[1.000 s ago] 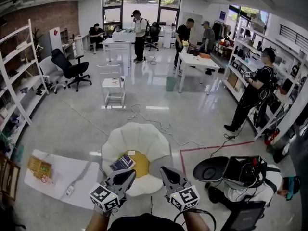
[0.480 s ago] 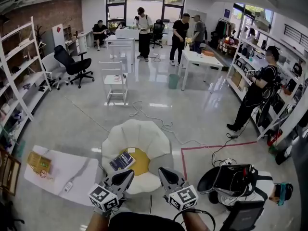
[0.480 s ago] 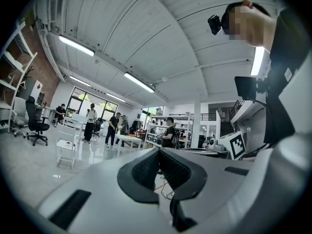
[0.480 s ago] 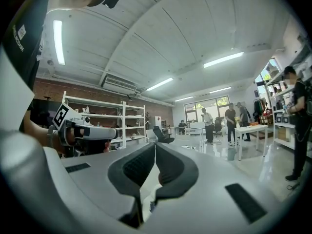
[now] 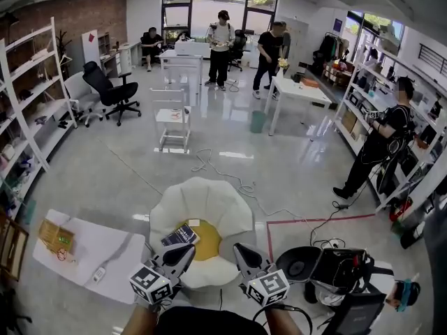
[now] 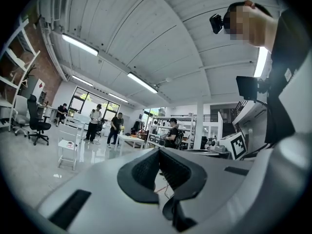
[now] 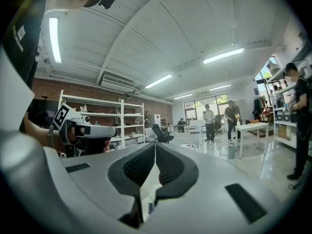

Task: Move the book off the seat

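Book (image 5: 180, 236): dark cover, lying flat on the yellow cushion of the seat (image 5: 202, 195), on the cushion's left part, corner toward the white petal-shaped back

Seat stands on the grey floor, centre of the head view, just ahead of the person

Left gripper (image 5: 187, 251): jaws pressed together, nothing between them. Its own view (image 6: 158, 164) shows the two dark pads meeting edge to edge, with only the room beyond. Tip sits over the seat's near rim, near the book; no contact seen

Right gripper (image 5: 239, 250): jaws likewise closed on nothing; pads meet along one line in its own view (image 7: 155, 156). Tip over the seat's near rim, right of the cushion, apart from the book

Both grippers point level, side by side, marker cubes toward the person

Low table (image 5: 115, 253) left of the seat, with a box (image 5: 57, 237) and a small white device (image 5: 100, 274) on it

Red tape line (image 5: 307, 220) on the floor right of the seat; cable (image 5: 223, 174) trails beyond it

Standing person (image 5: 380, 145) at right by the shelves; others at the far tables
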The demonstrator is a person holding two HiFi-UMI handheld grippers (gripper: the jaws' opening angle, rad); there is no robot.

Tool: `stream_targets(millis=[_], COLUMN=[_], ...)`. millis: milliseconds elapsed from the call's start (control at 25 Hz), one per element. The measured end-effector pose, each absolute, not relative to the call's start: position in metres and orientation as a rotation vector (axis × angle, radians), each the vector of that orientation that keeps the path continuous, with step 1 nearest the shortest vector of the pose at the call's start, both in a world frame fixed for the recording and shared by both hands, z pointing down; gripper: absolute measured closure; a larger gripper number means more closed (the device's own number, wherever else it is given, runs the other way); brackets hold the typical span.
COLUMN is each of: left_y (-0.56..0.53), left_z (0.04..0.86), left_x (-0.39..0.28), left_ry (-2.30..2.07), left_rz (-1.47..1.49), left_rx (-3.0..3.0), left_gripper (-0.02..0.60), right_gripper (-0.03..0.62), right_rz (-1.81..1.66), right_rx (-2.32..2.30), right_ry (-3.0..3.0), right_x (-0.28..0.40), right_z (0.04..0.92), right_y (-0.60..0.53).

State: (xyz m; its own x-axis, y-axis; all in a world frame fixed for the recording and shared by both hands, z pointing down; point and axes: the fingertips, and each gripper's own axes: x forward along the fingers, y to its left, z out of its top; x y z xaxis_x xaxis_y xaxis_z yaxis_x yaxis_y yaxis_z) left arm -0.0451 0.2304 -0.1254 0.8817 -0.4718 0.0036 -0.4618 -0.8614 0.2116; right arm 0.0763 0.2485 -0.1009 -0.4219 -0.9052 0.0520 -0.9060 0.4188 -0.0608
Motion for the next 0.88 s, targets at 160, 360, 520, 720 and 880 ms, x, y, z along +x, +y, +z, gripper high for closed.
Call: stream_targets(millis=[160,360,520,720,880], left_y=[0.201,0.162,0.130,0.088,0.055], left_z=[-0.126,-0.128,-0.125,-0.117,-0.115], left_x=[-0.050,-0.056,-0.069,-0.089,-0.112], left_ry=[-0.701,-0.691,-0.686,-0.683,-0.681], left_rz=[-0.050,-0.054,-0.054,-0.047,-0.047], left_rx=[2.849,2.841,2.827,2.815,2.807], left_gripper=[0.577,0.577,0.577,0.577,0.577], right_gripper=[0.577,0.577,0.577,0.577,0.577], right_rz=[0.160,0.163,0.195,0.182,0.208], right_rx=[1.682,1.669,1.683,1.686,1.690], right_ry=[-2.628,-2.613,-2.600,-2.606,-2.604], right_x=[0.070,0.063,0.054,0.041,0.023], right_z=[-0.103,-0.104,-0.103,-0.096,-0.093], right_y=[0.220,0.183,0.150,0.105,0.068])
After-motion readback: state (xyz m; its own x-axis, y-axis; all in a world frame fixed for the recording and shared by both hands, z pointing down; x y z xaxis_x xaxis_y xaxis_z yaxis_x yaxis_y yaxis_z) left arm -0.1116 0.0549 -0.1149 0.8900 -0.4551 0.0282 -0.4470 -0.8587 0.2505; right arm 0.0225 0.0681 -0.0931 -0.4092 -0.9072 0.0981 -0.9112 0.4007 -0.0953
